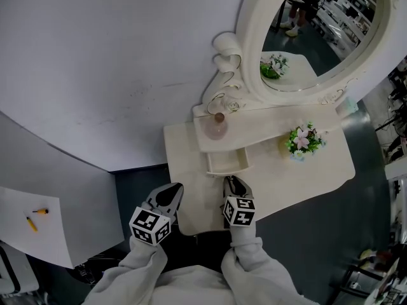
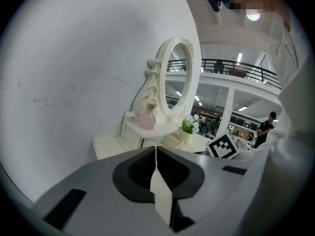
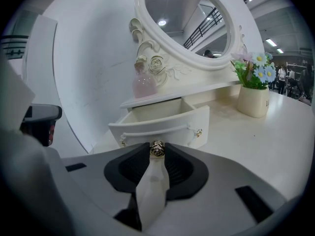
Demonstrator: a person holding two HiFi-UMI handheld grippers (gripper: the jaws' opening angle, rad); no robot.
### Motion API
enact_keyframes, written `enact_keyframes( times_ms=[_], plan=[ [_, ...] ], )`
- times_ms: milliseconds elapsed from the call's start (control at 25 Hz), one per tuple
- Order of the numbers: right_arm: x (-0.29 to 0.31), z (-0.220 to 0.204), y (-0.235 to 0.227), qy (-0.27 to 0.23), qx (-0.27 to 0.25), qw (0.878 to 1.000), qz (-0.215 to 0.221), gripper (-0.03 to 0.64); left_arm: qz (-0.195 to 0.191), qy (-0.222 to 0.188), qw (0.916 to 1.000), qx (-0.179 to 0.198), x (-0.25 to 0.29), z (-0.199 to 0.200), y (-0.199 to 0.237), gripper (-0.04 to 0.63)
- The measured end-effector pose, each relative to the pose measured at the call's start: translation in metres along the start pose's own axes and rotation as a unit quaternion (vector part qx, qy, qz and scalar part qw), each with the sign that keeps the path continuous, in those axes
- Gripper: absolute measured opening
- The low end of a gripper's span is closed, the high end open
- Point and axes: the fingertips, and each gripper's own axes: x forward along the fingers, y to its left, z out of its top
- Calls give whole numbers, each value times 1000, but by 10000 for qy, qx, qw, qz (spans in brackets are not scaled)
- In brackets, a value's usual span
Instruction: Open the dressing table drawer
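Note:
The white dressing table stands against a grey wall, and its small drawer juts out from under the mirror shelf. In the right gripper view the drawer is open and looks empty. My right gripper is shut on the drawer's gold rose-shaped knob. In the head view the right gripper sits just in front of the drawer, hiding the knob. My left gripper hovers off the table's front left corner; its jaws are shut with nothing between them.
A pink perfume bottle stands on the shelf above the drawer. A pot of flowers stands on the tabletop to the right. The oval mirror rises behind. A white sheet with orange pens lies at the far left.

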Motion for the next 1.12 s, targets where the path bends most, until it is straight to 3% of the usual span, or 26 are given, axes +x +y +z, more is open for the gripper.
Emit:
enact_keyframes(
  times_ms=[960,1120],
  plan=[
    [-6,-2,2,189,201,9995,136,115,5,-175,9998,88,-14,10,2,20],
    [-18,7,9,55,204,9994,269,178,-60,-236,9996,126,-12,16,1,20]
  ],
)
